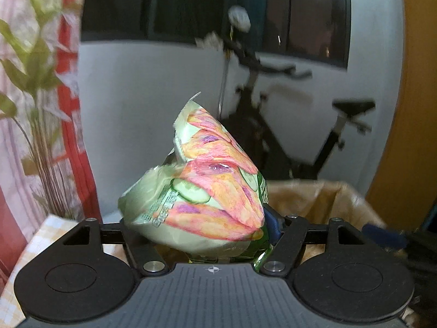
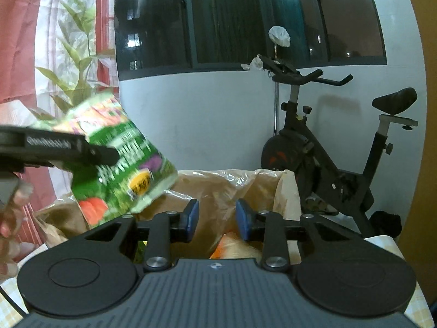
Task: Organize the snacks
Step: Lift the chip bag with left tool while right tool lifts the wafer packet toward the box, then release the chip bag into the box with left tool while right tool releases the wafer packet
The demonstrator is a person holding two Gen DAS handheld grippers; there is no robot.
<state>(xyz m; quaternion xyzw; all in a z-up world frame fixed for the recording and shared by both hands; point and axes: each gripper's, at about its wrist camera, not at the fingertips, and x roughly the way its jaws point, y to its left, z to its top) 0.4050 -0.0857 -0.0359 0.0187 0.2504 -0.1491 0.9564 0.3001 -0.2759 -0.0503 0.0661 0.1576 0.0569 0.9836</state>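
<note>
My left gripper [image 1: 215,229] is shut on a green chip bag [image 1: 210,186] printed with pink-orange chips and cucumber slices; the bag fills the space between the fingers and hides the left pad. In the right wrist view the same bag [image 2: 123,158] hangs blurred at the left, held by the left gripper [image 2: 103,155] above a cardboard box lined with clear plastic [image 2: 262,180]. My right gripper [image 2: 217,218] is open and empty, its blue pads [image 2: 192,218] apart over the box. An orange snack pack [image 2: 232,246] lies inside the box below it.
The box rim [image 1: 327,191] shows behind the held bag. A black exercise bike [image 2: 327,150] stands by the white wall at the right. A red-and-white curtain with leaf print [image 2: 68,54] hangs at the left. A yellow checked tablecloth [image 1: 41,235] covers the table.
</note>
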